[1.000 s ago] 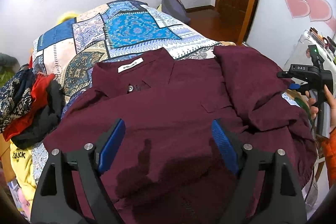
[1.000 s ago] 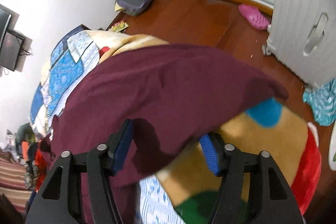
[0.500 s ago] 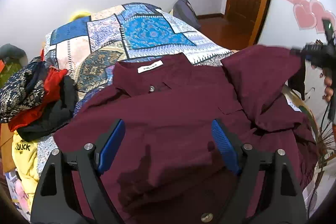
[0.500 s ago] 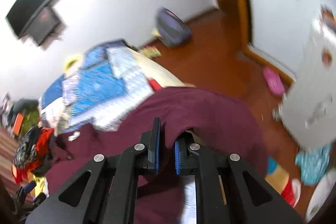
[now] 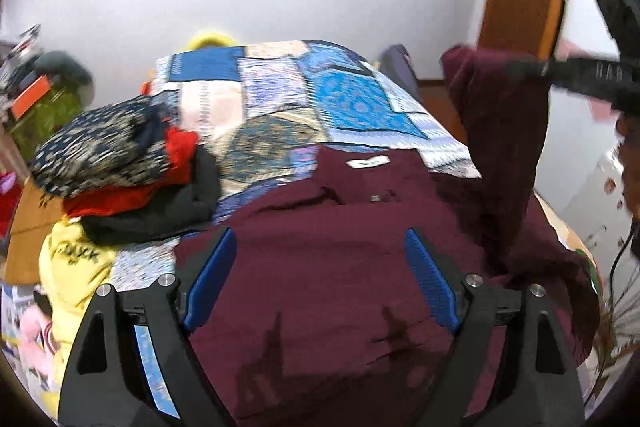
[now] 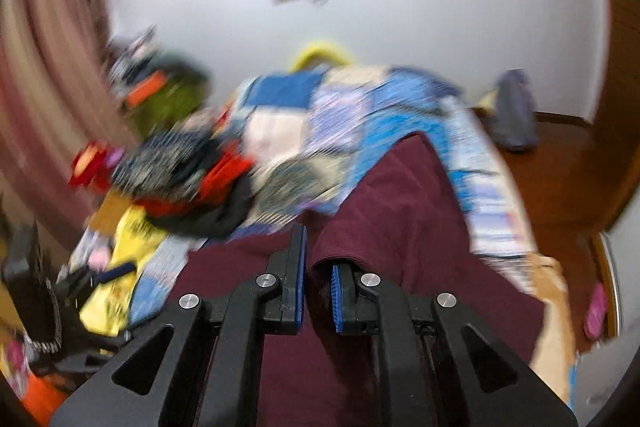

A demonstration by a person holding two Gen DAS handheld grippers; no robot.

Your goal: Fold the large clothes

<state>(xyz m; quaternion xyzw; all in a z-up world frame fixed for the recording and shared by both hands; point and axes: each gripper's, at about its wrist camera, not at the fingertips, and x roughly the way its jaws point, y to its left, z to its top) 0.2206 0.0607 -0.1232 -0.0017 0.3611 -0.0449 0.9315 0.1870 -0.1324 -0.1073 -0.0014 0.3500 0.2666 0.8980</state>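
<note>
Maroon shirt (image 5: 340,267) lies on our patchwork bed (image 5: 280,99); our right gripper (image 6: 318,291) is clamped on its sleeve (image 5: 500,131), lifted; our left gripper (image 5: 320,279) hovers over it, jaws apart.

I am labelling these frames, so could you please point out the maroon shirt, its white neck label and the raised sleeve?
maroon shirt (image 5: 328,267), left wrist view, on the front panel.
white neck label (image 5: 368,161), left wrist view, on its middle.
raised sleeve (image 5: 504,131), left wrist view, on the hanging cloth.
</note>
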